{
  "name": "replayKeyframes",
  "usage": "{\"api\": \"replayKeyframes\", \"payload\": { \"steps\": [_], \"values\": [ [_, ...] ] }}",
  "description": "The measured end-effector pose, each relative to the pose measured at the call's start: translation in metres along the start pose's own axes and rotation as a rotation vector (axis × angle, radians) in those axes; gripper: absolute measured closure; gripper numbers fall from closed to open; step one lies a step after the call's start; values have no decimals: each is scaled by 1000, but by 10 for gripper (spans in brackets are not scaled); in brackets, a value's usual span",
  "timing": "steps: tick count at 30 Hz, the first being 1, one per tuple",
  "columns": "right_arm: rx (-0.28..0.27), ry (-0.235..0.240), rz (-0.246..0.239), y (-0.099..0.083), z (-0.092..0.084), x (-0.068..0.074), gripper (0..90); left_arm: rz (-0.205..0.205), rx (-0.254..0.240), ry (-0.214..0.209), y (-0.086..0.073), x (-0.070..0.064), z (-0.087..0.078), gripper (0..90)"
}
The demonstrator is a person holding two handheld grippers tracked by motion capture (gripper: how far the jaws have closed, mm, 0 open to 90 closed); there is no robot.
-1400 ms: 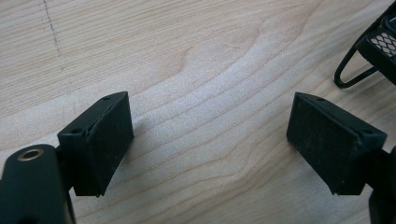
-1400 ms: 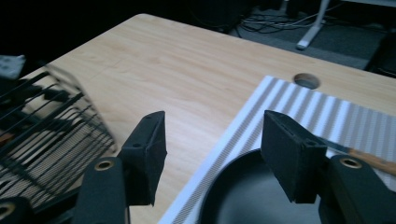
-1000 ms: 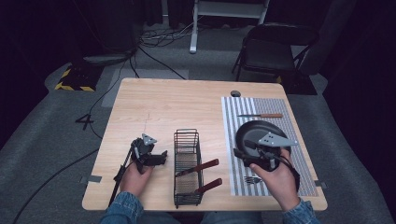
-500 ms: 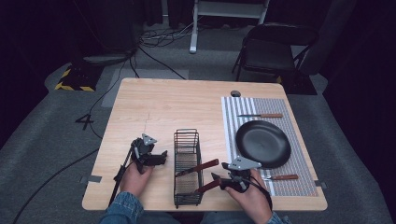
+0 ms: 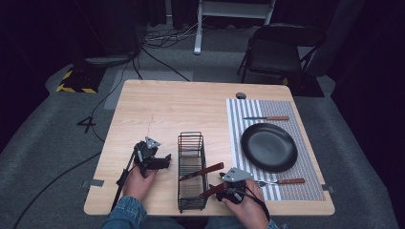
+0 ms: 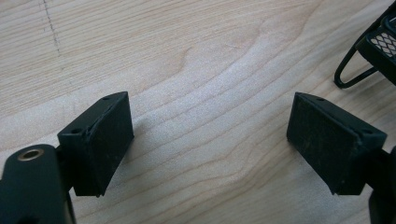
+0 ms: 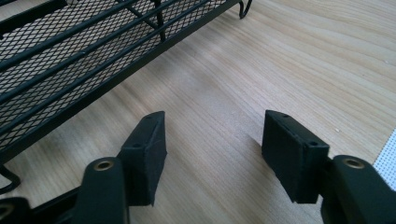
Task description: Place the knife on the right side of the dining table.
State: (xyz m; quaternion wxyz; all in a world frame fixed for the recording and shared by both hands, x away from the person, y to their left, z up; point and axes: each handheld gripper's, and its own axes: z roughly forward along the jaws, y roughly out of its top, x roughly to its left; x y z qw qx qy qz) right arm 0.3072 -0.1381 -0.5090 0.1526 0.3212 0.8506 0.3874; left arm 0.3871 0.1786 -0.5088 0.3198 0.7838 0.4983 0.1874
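A black wire basket (image 5: 191, 143) stands at the table's front middle, with two wooden-handled utensils (image 5: 204, 170) sticking out of it to the right. My right gripper (image 5: 218, 190) sits low just right of the basket; its jaws (image 7: 215, 135) are open over bare wood, have just been opening a little wider, and hold nothing. The basket's mesh wall (image 7: 70, 60) fills the upper left of the right gripper view. My left gripper (image 5: 164, 161) rests left of the basket, open and empty (image 6: 208, 116), with a basket corner (image 6: 373, 46) at that view's top right.
A striped placemat (image 5: 239, 124) lies on the right with a black plate (image 5: 269, 146), a wooden-handled knife (image 5: 266, 118) behind it and a fork (image 5: 282, 182) in front. A chair (image 5: 277, 52) stands beyond the table. The table's front edge is close to both hands.
My right hand has left the plate and come down and left to the basket's right side. The fork now shows on the mat in front of the plate. The left hand stayed still.
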Motion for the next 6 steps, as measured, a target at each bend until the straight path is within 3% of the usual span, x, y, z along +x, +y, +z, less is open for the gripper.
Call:
{"api": "replayKeyframes", "payload": {
  "steps": [6],
  "values": [
    [1, -5, 0, 0, 1, 1, 365, -3, -2, 0, 0, 0, 0, 149]
  ]
}}
